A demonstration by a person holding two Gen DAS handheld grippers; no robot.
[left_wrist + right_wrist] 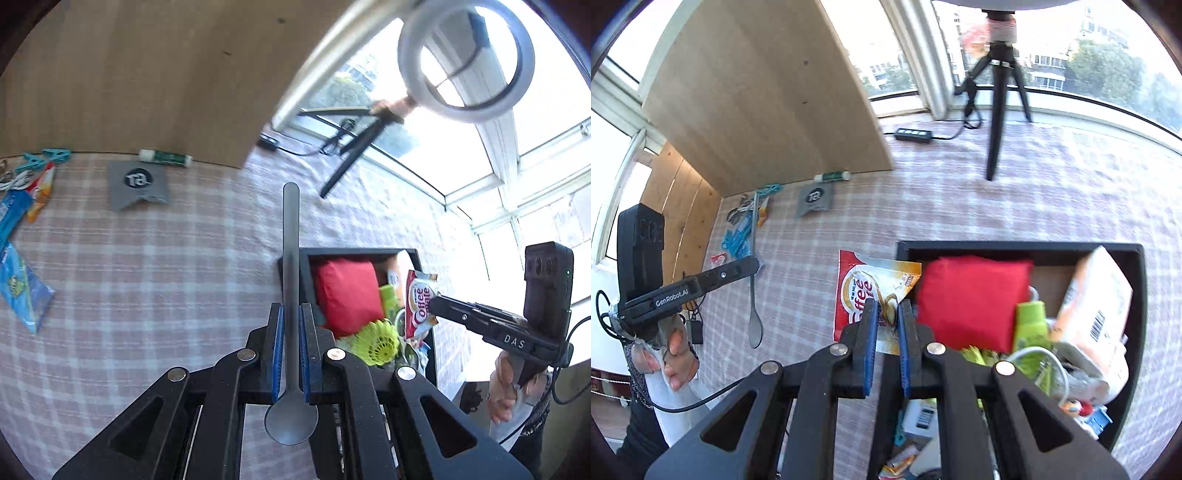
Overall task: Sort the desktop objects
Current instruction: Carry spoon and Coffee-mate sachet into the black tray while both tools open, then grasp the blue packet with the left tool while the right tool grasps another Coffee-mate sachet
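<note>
Covering the table, checked cloth meets windows.

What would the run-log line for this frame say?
left gripper: shut on grey spoon | right gripper: shut on Coffee-mate sachet | black bin: already holds red pouch

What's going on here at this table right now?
A person is sorting desk clutter with a hand-held gripper in each hand. The left gripper is clamped on the handle of a grey spoon, lifted above the checked tablecloth. The right gripper pinches a Coffee-mate sachet beside the black bin, which already holds a red pouch and other bits. More items lie along the wooden board.
</note>
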